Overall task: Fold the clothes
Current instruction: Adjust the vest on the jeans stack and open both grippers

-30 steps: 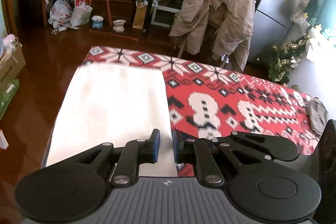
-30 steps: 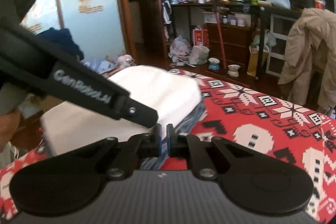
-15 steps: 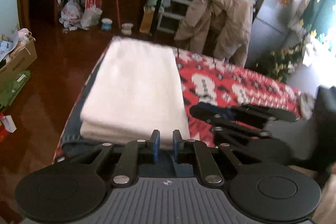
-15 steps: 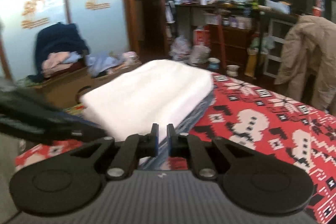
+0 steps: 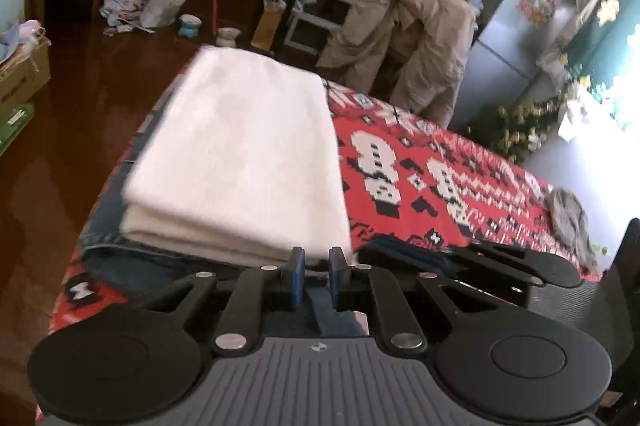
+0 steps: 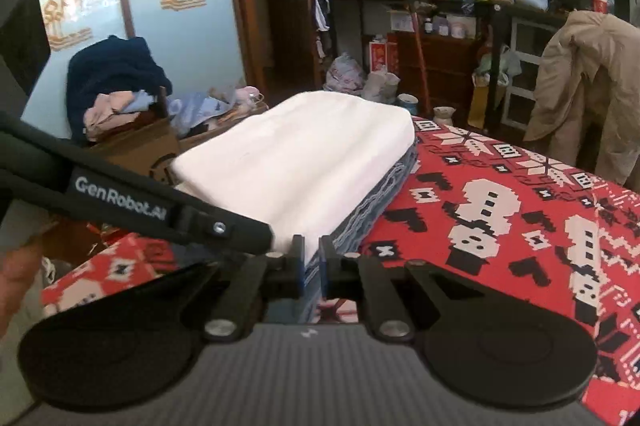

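A folded white cloth lies on top of folded blue denim at the left end of the tabletop, which is covered in a red patterned cloth. The left tool sits at the stack's near edge, its jaws narrow with a small gap; whether they pinch any fabric I cannot tell. The right tool, just beside it, has narrow jaws with the denim's near corner between them. A grey garment lies near the tabletop's right end.
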A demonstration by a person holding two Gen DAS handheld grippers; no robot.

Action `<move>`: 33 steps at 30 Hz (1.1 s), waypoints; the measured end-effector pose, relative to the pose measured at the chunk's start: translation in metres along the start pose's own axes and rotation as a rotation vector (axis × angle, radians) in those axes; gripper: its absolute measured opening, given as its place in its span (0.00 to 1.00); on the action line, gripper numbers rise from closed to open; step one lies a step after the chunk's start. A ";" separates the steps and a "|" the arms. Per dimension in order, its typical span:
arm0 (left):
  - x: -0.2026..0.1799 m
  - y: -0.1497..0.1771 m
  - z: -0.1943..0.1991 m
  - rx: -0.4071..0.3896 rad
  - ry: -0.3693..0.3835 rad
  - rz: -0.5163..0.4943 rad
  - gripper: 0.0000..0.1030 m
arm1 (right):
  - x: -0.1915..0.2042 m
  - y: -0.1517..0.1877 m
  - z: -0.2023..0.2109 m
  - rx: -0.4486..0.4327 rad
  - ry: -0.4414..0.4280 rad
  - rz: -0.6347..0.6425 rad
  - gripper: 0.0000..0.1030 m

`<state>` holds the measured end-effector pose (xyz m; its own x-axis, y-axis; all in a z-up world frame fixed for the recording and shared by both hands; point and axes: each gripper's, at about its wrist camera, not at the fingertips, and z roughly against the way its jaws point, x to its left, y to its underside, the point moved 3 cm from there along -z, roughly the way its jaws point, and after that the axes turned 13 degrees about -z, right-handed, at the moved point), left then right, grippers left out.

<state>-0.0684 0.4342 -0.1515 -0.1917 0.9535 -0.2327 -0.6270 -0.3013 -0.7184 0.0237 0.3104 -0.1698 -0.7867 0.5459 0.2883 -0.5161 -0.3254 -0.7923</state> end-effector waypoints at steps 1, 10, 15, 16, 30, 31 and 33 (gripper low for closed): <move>0.007 -0.003 0.004 -0.026 0.005 0.025 0.11 | 0.001 -0.003 0.004 -0.008 -0.005 -0.002 0.10; 0.068 -0.036 -0.019 -0.086 -0.058 0.145 0.10 | 0.016 -0.049 -0.024 -0.029 -0.033 -0.046 0.10; 0.074 -0.008 -0.005 -0.072 -0.050 0.174 0.06 | 0.017 -0.040 -0.041 0.043 -0.035 -0.046 0.10; 0.074 -0.003 -0.001 -0.072 -0.048 0.179 0.04 | 0.016 -0.034 -0.039 0.057 -0.038 -0.036 0.10; 0.039 0.007 0.059 -0.067 -0.094 0.126 0.35 | 0.030 -0.015 0.045 0.059 -0.043 -0.057 0.28; 0.031 0.007 0.066 -0.071 -0.109 0.118 0.46 | 0.031 -0.015 0.052 0.060 -0.042 -0.064 0.31; 0.019 0.009 0.078 -0.078 -0.150 0.098 0.59 | 0.035 -0.015 0.065 0.061 -0.028 -0.060 0.38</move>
<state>-0.1370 0.4500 -0.1111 -0.3630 0.9084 -0.2076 -0.5407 -0.3868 -0.7470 -0.0179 0.2837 -0.1128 -0.7626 0.5440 0.3501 -0.5815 -0.3393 -0.7394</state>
